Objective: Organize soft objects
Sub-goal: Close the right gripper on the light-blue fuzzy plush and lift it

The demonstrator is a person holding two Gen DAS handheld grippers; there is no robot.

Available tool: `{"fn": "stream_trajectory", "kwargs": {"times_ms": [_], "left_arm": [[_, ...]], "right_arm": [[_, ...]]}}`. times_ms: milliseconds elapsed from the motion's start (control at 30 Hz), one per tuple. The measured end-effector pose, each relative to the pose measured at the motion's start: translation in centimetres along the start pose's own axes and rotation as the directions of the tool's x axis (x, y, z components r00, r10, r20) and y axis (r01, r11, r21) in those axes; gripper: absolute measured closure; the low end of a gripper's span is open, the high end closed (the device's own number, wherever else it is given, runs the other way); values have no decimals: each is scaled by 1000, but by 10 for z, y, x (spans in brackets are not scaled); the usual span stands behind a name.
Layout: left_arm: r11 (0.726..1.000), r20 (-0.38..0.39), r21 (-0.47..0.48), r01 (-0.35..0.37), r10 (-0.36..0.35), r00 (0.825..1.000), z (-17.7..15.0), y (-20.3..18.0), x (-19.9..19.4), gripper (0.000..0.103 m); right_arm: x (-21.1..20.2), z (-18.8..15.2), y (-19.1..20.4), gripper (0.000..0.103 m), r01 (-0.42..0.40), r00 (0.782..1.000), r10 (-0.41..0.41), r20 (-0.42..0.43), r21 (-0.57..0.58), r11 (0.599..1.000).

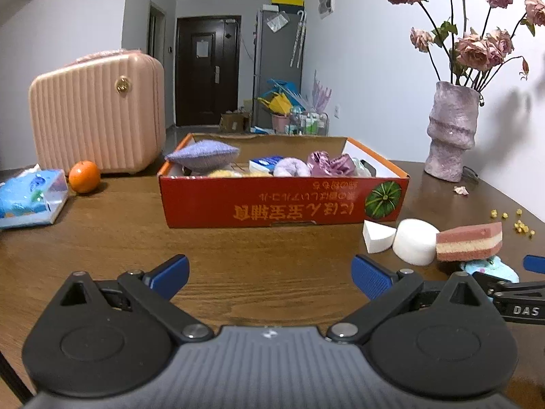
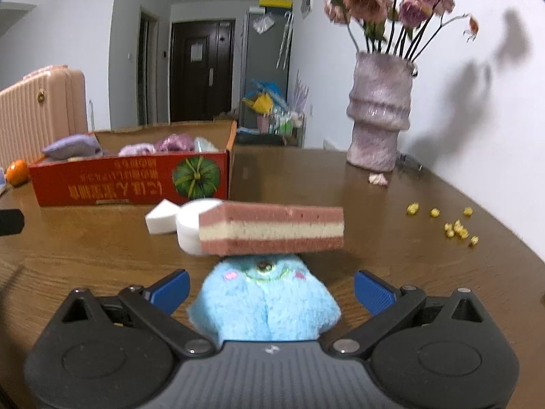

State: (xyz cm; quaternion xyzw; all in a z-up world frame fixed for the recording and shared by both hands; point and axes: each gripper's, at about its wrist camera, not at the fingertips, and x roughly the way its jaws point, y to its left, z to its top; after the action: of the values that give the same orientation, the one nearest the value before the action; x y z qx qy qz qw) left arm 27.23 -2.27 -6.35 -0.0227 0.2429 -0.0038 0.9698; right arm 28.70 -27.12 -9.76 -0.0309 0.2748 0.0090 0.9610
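Observation:
A red cardboard box [image 1: 282, 201] holds several soft things, among them a purple pillow [image 1: 204, 155]; it also shows in the right wrist view [image 2: 129, 180]. On the table to its right lie a white wedge sponge [image 1: 378, 237], a white round sponge [image 1: 415, 242], a pink-and-cream layered sponge [image 2: 272, 228] and a light blue plush toy [image 2: 265, 301]. My right gripper [image 2: 270, 293] is open with the plush between its fingers, apart from the pads. My left gripper [image 1: 270, 277] is open and empty over bare table before the box.
A pink ribbed case [image 1: 97, 112], an orange [image 1: 84, 176] and a blue tissue pack [image 1: 30, 201] stand at the left. A purple vase with dried roses [image 1: 451, 129] stands at the back right. Small yellow bits [image 2: 453, 226] lie scattered on the right.

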Motion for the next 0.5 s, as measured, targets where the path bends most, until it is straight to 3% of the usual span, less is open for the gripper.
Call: {"fn": "stream_trajectory", "kwargs": {"times_ms": [167,233,500], "left_arm": [[999,-43,6,35,-35,998,-4,-2,6,0],[999,-47,13,44,-44,998,-5,-4,5,0],[999,-46,19,46,-45,998,-6,-7,4,0]], "right_arm": [[16,0,-9,1,-33,997,37,-73,46,998],[19,0,-11,8,-46,995,51,-88,58,997],[14,-1,-7,21,-55,995,58,-78,29,998]]}}
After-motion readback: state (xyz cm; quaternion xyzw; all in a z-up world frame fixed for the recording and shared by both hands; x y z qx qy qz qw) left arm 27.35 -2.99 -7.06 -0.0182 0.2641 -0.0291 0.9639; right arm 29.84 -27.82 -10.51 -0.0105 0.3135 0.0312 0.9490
